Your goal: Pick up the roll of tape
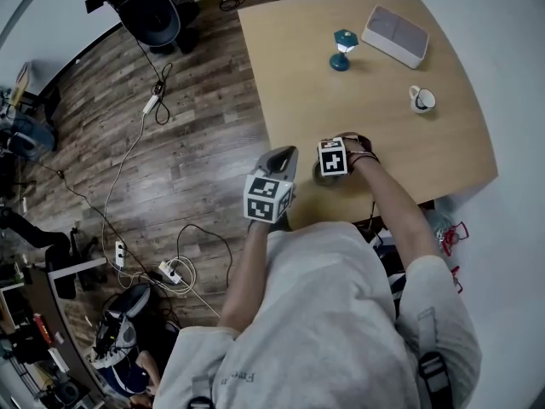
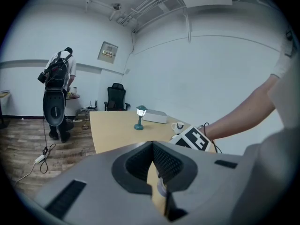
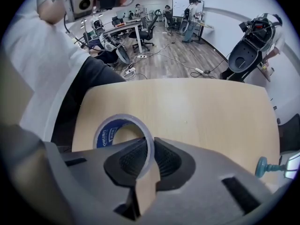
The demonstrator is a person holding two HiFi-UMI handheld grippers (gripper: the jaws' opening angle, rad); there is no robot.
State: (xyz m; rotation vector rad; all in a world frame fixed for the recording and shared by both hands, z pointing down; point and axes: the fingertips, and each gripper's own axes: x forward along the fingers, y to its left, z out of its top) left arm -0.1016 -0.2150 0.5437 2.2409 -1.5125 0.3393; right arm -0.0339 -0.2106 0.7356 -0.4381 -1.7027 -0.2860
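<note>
Blue-cored roll of tape [image 3: 104,134] lies flat on the surface [image 3: 201,111], hole upward; right gripper [image 3: 150,156] pinches its wall, left gripper [image 2: 152,161] closed, empty.

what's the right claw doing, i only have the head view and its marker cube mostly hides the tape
observer: The right claw straddles the wall of the roll of tape, with one jaw in the hole and one outside.
operator: pads touching it
observer: Yes, they look pressed against both sides of the wall.
operator: is it off the table
observer: No, the roll looks to lie flat on the table, near the edge by the person's body.
</note>
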